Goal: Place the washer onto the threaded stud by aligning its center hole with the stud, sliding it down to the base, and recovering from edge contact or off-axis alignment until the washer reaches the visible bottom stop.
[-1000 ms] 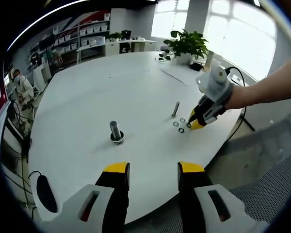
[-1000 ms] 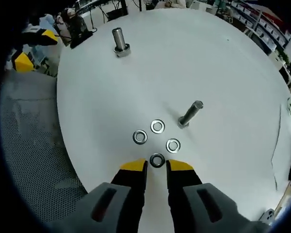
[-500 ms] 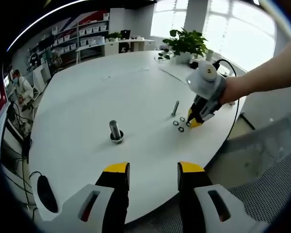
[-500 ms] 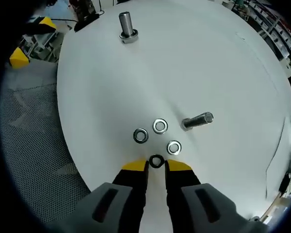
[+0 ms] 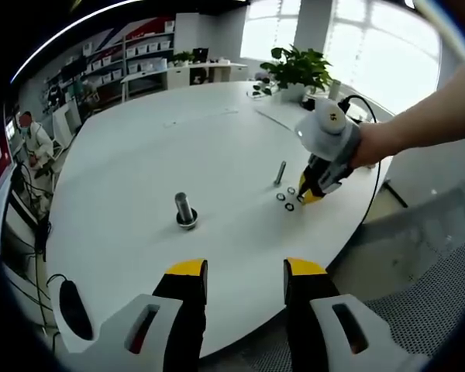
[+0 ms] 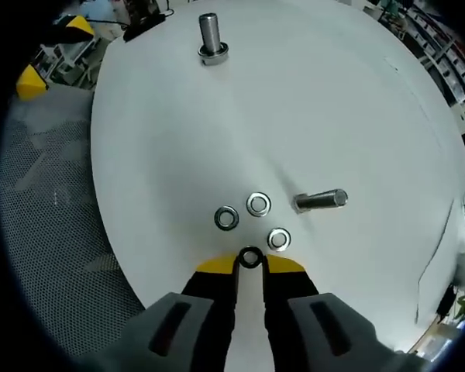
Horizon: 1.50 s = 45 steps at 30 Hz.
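Note:
The threaded stud (image 5: pixel 184 209) (image 6: pixel 211 37) stands upright on its ring base on the white round table (image 5: pixel 139 155) (image 6: pixel 310 101). Three bright washers (image 6: pixel 257 204) and one dark washer (image 6: pixel 250 257) lie near the table's edge, and the group of washers (image 5: pixel 287 200) is small in the left gripper view. My right gripper (image 6: pixel 250 265) (image 5: pixel 308 194) is down at the table with its yellow tips pressed to both sides of the dark washer, which still rests on the surface. My left gripper (image 5: pixel 246 271) hangs open at the near table edge, far from the stud.
A second bolt (image 6: pixel 320 201) (image 5: pixel 280 172) stands just past the washers. A potted plant (image 5: pixel 298 71) and papers sit at the table's far side. Mesh flooring (image 6: pixel 54 232) lies beyond the table edge. A person (image 5: pixel 35 143) is far off by the shelves.
My right gripper's jaws have narrowed onto the dark washer, and its view has tilted a little over the washers. The left gripper has stayed where it was.

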Available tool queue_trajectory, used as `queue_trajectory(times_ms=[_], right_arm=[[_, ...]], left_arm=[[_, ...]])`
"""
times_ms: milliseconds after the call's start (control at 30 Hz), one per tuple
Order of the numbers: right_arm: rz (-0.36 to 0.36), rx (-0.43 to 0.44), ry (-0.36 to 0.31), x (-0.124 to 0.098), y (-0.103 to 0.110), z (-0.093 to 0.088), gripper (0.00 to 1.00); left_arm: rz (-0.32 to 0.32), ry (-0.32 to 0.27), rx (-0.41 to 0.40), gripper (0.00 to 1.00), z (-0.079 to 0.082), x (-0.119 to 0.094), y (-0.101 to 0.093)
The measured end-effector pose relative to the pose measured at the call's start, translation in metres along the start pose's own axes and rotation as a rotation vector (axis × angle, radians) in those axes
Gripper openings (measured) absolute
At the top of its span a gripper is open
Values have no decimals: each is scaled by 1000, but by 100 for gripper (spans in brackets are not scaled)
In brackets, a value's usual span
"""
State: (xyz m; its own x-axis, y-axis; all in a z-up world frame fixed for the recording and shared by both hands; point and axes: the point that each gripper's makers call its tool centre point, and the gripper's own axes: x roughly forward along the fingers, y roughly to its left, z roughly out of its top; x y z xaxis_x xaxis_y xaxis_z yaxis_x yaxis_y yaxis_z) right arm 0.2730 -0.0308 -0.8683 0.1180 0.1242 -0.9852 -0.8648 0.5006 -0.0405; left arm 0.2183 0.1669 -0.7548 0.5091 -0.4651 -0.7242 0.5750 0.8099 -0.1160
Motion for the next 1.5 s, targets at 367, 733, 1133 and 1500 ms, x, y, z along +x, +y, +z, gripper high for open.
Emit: queue_trajectory(times_ms=[367,733,1133,1500], right_arm=[[-3,101,-107,-1,-1,-4,13],[25,157,-102,-7,0,-18,13],[24,155,-166,-35,-12,0,13],[6,102,-209,-56,-28,28,13]], left_arm=[[-5,3,0,38,0,1,-1],[-18,0,-4,38,0,1,-4],[-29,1,-2,37,1,1,-6],[-30,-3,-2,37,2,1,-6]])
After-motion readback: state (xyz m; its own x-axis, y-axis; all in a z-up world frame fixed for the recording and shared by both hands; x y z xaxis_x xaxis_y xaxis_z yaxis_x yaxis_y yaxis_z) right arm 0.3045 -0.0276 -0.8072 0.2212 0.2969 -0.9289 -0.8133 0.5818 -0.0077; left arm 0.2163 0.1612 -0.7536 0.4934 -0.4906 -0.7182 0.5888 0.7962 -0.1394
